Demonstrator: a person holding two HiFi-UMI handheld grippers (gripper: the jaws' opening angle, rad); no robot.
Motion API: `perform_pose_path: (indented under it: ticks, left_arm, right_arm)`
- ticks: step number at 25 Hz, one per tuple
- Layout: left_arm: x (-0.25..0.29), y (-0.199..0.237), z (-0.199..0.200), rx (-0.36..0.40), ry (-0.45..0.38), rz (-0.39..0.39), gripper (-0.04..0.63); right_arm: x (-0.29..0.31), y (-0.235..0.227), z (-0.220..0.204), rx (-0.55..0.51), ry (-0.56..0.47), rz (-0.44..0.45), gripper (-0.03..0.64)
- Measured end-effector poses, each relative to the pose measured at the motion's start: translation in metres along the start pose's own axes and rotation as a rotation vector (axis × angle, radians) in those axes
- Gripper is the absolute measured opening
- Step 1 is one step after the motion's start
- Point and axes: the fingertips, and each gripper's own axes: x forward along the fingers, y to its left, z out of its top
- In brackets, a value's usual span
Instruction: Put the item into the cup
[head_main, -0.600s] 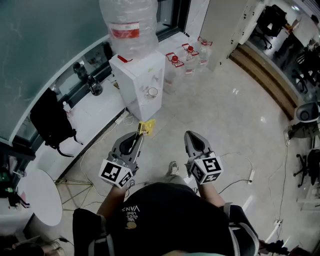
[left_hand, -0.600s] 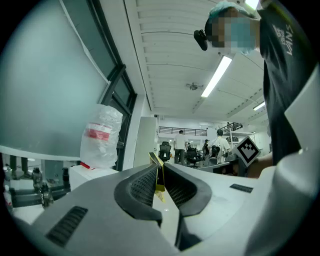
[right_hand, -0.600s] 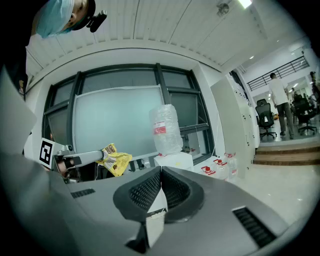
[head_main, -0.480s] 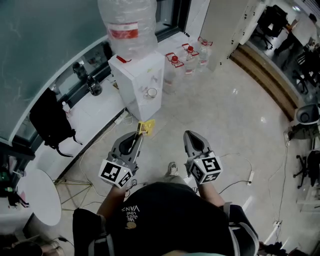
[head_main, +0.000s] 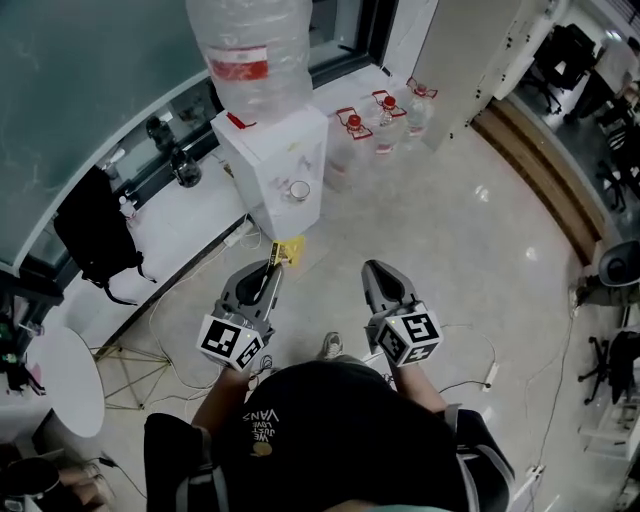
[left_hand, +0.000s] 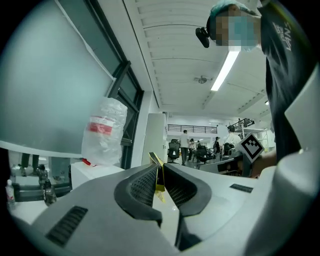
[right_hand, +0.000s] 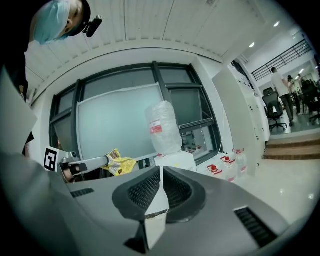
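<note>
Barely a shift since the earlier frame: the head view has slid a touch, and both claws hold their pose. Left claw is clamped on the yellow packet, which juts past its tips. Right claw is closed, with nothing seen in it. What looks like the cup, on the water dispenser, sits well ahead of the left claw. Pickup looks done; the carry and drop remain.

Bright, even light falls from a ceiling strip high above the fingers, white glare spots the glossy floor beyond them, and both gripper views bulge, darkening at the corners.
</note>
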Motion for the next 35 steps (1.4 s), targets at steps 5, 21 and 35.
perform_pose_path:
  ticks: [5, 21, 35]
  left_arm:
    - [0.037, 0.005, -0.022, -0.006, 0.002, 0.101, 0.049]
    - [0.134, 0.078, -0.061, -0.051, 0.065, 0.114, 0.049]
    - [0.216, 0.173, -0.088, -0.044, 0.124, -0.015, 0.049]
  right_arm:
    - [0.008, -0.041, -0.004, 0.004, 0.051, 0.052, 0.048]
    - [0.083, -0.107, 0.005, 0.046, 0.103, 0.003, 0.048]
    - [0.196, -0.122, 0.009, 0.093, 0.098, -0.096, 0.048]
